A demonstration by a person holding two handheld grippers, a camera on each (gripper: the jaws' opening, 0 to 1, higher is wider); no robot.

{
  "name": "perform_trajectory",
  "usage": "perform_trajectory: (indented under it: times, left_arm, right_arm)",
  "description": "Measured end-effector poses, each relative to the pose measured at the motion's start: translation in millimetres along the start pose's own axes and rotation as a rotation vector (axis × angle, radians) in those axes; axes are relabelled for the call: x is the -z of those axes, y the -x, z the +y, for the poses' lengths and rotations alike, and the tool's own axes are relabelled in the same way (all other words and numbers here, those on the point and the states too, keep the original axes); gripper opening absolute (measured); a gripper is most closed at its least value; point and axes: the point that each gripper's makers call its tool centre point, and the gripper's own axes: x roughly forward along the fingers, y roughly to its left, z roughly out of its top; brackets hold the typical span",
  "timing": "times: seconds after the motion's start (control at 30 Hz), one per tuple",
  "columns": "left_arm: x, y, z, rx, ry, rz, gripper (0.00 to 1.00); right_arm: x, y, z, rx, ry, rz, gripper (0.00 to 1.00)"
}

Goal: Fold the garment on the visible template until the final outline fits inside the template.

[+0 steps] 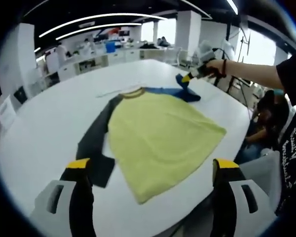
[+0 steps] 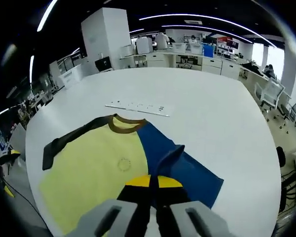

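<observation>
A yellow shirt [image 1: 158, 131] with a brown collar [image 1: 133, 92] lies flat on the white table [image 1: 49, 128]. Its dark sleeve [image 1: 96, 143] stretches toward my left gripper [image 1: 153, 164], which hangs open and wide over the near hem with nothing in it. At the far side, my right gripper [image 1: 191, 76] is shut on the blue sleeve [image 1: 180, 91]. In the right gripper view, my right gripper [image 2: 154, 181] pinches a raised fold of the blue sleeve [image 2: 170, 155] above the blue part of the shirt [image 2: 187, 175]; the yellow front [image 2: 96, 168] and dark sleeve [image 2: 64, 140] lie to the left.
A flat white strip [image 2: 138, 106] lies on the table just beyond the collar, also the strip [image 1: 116, 90]. A person's arm [image 1: 251, 71] holds the right gripper. Another person [image 1: 266, 123] sits past the table's right edge. Desks and chairs [image 2: 269, 94] surround the table.
</observation>
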Motion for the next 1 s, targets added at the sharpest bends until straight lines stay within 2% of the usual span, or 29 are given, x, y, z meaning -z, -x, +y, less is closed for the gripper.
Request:
perform_trajectory:
  times: [0.53, 1.0]
  left_arm:
    - [5.3, 2, 1.0, 0.005, 0.004, 0.01, 0.97]
    - [7.5, 3, 2.4, 0.001, 0.012, 0.01, 0.97]
  right_arm:
    - [-10.6, -21, 40, -0.046, 0.013, 0.019, 0.0]
    - [-20.1, -36, 76, -0.069, 0.122, 0.043, 0.0]
